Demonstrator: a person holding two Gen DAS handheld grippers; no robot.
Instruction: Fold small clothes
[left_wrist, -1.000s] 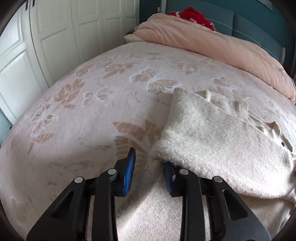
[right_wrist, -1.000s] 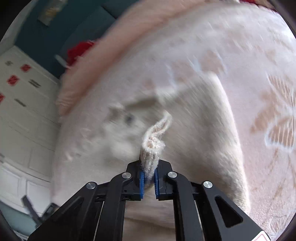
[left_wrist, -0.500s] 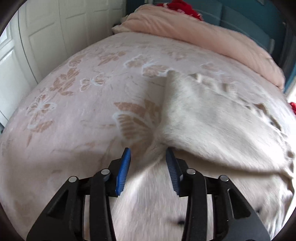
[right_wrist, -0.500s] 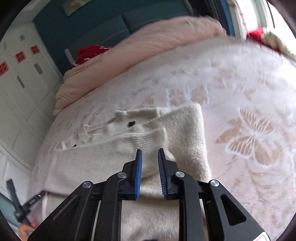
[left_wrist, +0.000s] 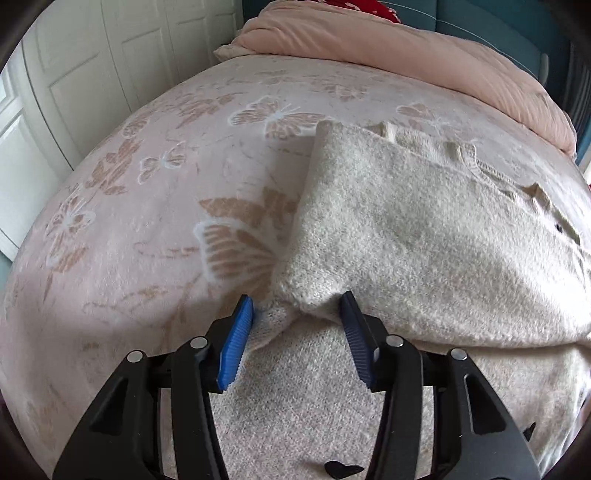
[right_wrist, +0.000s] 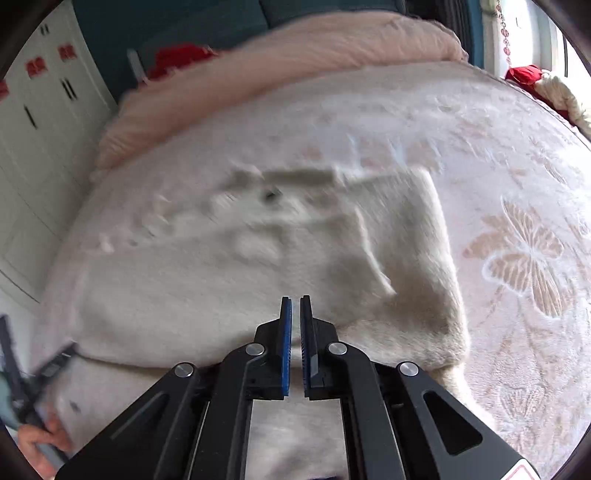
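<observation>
A cream fuzzy knit garment (left_wrist: 424, 236) lies on the bed, its far part folded over the near part; it also shows in the right wrist view (right_wrist: 258, 273). My left gripper (left_wrist: 295, 306) is open just above the fold's left corner, its jaws either side of that corner and gripping nothing. My right gripper (right_wrist: 295, 306) is shut and empty, above the fold's near edge.
The garment lies on a pink butterfly-print blanket (left_wrist: 147, 206). A pink duvet roll (left_wrist: 406, 48) lies at the head of the bed. White wardrobe doors (left_wrist: 74, 74) stand to the left. The left gripper and the hand holding it (right_wrist: 40, 435) show in the right wrist view.
My right gripper let go of the knit cuff, drew back and shut empty. My left gripper opened wider at the fold's corner. The folded part now lies flat.
</observation>
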